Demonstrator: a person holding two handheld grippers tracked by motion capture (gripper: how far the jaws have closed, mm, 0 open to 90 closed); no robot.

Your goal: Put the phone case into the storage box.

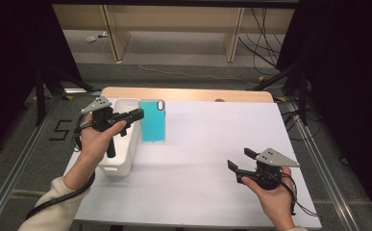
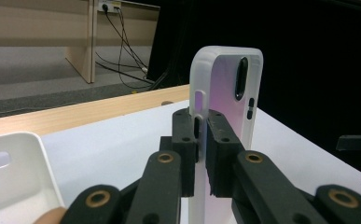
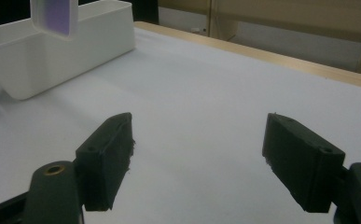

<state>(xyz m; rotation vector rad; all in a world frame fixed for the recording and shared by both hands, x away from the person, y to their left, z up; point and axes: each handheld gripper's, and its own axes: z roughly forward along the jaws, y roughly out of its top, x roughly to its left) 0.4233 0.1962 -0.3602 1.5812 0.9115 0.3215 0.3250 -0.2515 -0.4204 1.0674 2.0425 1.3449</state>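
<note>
A teal phone case (image 1: 153, 120) hangs flat above the white tabletop (image 1: 212, 144), just right of a white bin (image 1: 121, 144). My left gripper (image 1: 138, 114) is shut on the case's left edge. In the left gripper view the case (image 2: 229, 79) looks pale with a camera slot, and its side wall is pinched between the jaws of my left gripper (image 2: 201, 135). My right gripper (image 1: 241, 161) is held at the table's right front, open and empty. In the right gripper view, my right gripper (image 3: 199, 149) has wide-set jaws, with the case (image 3: 54, 16) above the bin (image 3: 52, 60) farther off.
The white bin sits at the table's left edge under my left hand. A wooden strip (image 1: 188, 94) borders the far edge. Beyond it are wooden furniture legs (image 1: 234, 33) and cables (image 1: 265, 38) on the floor. Dark curtains stand at both sides.
</note>
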